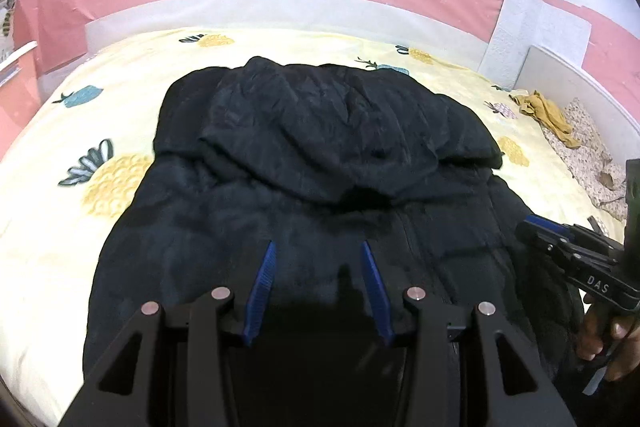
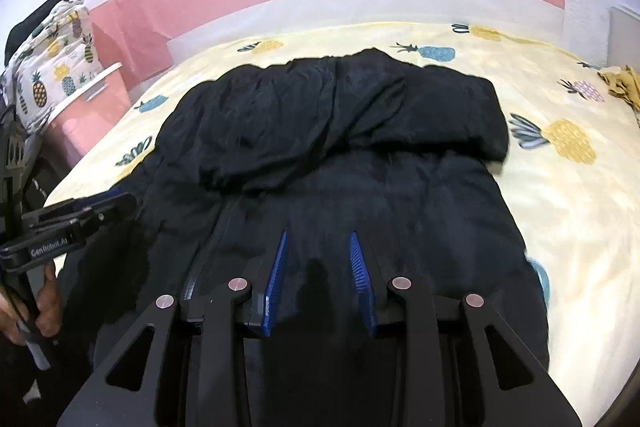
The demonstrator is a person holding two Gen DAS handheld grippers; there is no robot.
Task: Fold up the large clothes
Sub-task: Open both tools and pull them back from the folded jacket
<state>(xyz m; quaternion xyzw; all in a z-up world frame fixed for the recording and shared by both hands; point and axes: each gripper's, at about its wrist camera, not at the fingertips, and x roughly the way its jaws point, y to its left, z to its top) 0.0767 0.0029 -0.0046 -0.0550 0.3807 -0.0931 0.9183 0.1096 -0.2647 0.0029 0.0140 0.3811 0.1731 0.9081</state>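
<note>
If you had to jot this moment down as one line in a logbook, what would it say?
black jacket flat on pineapple sheet, top part folded over | left claw open, empty | right claw open, empty | next fold not started

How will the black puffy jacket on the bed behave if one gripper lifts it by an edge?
The black jacket would probably sag and drape: it lies in soft wrinkles, its far part already folded over. Its quilted bulk suggests it is thick but light. The shiny fabric may slip between the pads, so a deep pinch looks safer.

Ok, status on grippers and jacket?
Left gripper open, right gripper open, both empty. Black jacket flat on bedsheet, top folded down. Nothing obstructing.
</note>
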